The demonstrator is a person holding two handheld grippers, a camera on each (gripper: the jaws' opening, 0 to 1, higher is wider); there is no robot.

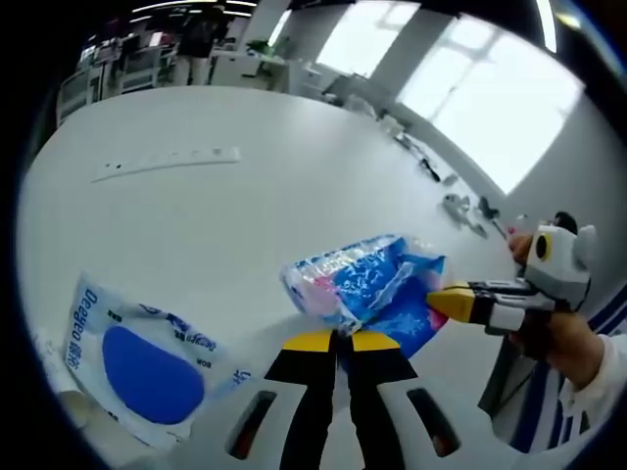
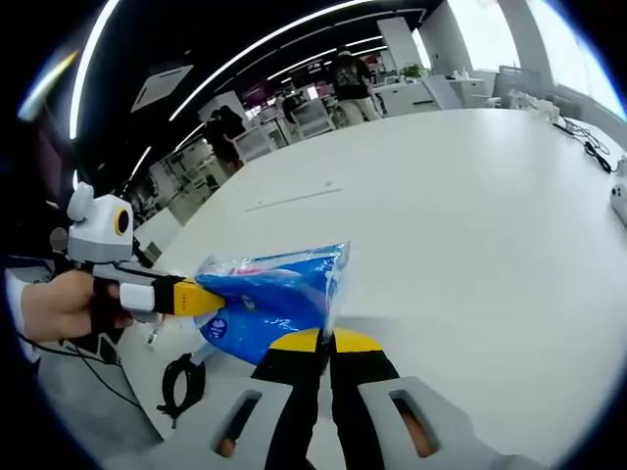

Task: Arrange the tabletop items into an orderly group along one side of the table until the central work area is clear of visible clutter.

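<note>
Both grippers carrying one blue bag over the table
Left gripper [image 1: 338, 340] and right gripper [image 2: 327, 341] are pinching the bag [image 1: 364, 282] shut-jawed; moving together is avoiding tearing

Your right tongs [image 2: 329, 342] pinch the blue packet's [image 2: 269, 304] edge above the white tabletop [image 2: 470, 215]. Your left tongs [image 2: 208, 297] grip its opposite end.

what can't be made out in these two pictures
- Blue packet: print blurred in the left gripper view; the left tongs cover its near edge.
- White pouch: cut off at that view's lower edge.
- Small items far along the table: too small to name.
- Right tongs: cover the packet's corner in the right gripper view.
</note>
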